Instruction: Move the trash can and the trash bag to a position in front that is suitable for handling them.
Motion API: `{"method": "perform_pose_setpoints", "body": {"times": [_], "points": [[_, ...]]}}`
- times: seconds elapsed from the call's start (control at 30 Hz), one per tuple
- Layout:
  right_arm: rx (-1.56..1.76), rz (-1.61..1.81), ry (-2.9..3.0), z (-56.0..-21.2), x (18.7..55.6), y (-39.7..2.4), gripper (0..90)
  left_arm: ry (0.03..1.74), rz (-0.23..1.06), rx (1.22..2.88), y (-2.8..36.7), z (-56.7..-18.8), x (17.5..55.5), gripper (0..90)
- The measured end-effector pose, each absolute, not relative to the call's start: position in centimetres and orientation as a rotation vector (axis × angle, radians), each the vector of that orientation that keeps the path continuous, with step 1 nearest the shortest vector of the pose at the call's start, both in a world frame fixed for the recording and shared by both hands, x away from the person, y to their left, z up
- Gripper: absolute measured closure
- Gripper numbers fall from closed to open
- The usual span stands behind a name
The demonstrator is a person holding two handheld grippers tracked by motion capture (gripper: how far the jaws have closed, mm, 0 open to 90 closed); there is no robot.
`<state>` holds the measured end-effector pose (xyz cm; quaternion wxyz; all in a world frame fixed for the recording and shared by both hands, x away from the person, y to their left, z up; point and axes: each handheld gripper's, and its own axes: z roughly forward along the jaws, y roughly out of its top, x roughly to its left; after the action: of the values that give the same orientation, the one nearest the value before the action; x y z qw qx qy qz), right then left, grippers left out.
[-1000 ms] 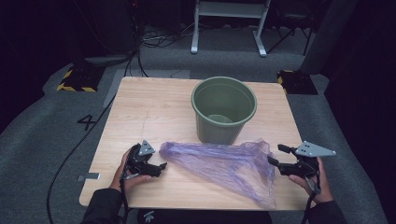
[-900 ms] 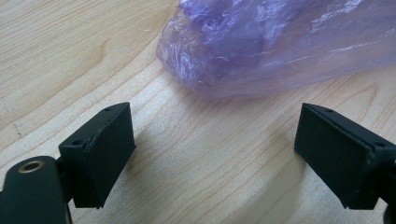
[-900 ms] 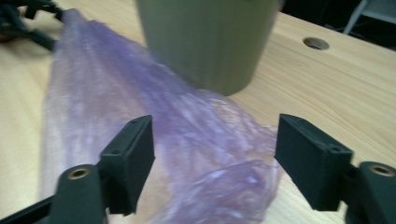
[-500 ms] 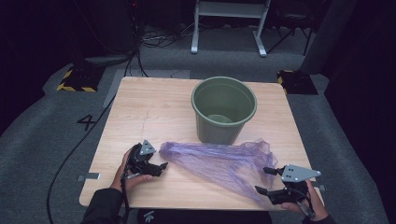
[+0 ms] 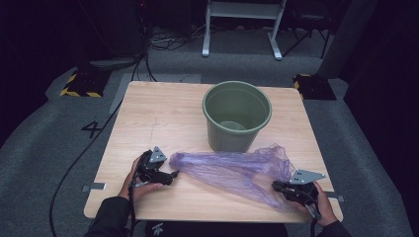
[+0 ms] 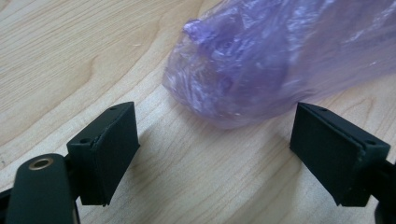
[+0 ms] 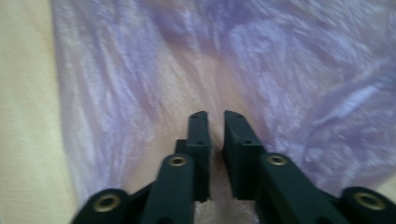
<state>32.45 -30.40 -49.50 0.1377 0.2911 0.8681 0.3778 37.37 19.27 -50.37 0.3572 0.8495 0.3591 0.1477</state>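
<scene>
At lower right, right hand-held gripper (image 5: 276, 186) just clamping purple bag (image 5: 232, 170); left hand-held gripper (image 5: 170, 175) agape; bucket (image 5: 237, 116) unlined.

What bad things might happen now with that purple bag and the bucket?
The right gripper, whose jaws have just been closing, seems to pinch only thin film of the purple plastic bag; it might slip out or tear. The left gripper stands open beside the bag's bunched end, so a pull could drag the bag. The green bucket stands close behind and might get nudged.
</scene>
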Motion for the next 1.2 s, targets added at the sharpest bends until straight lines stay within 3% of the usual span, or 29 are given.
{"method": "perform_pose_setpoints", "body": {"times": [0.13,0.5,0.63,0.7,0.87,1.2], "points": [[0.9,1.077,2.459,-49.7,33.5,-31.4,88.9,0.919,0.378,2.195,19.1,-50.4,37.5,14.8],[0.997,0.986,2.348,-49.7,37.4,-33.3,87.8,0.886,0.364,2.201,18.2,-50.4,37.6,16.8],[1.054,0.95,2.272,-49.4,38.8,-34.2,77.0,0.861,0.36,2.208,17.7,-50.3,37.6,18.2],[1.096,0.969,2.236,-48.9,39.1,-34.5,61.5,0.851,0.354,2.211,17.5,-50.3,37.5,18.8],[1.133,1.026,2.16,-46.7,38.3,-34.4,38.2,0.827,0.347,2.212,17.2,-50.3,37.3,21.6],[1.023,1.158,2.114,-43.1,34.5,-32.6,29.2,0.823,0.345,2.211,16.9,-50.3,37.1,22.8]]}}
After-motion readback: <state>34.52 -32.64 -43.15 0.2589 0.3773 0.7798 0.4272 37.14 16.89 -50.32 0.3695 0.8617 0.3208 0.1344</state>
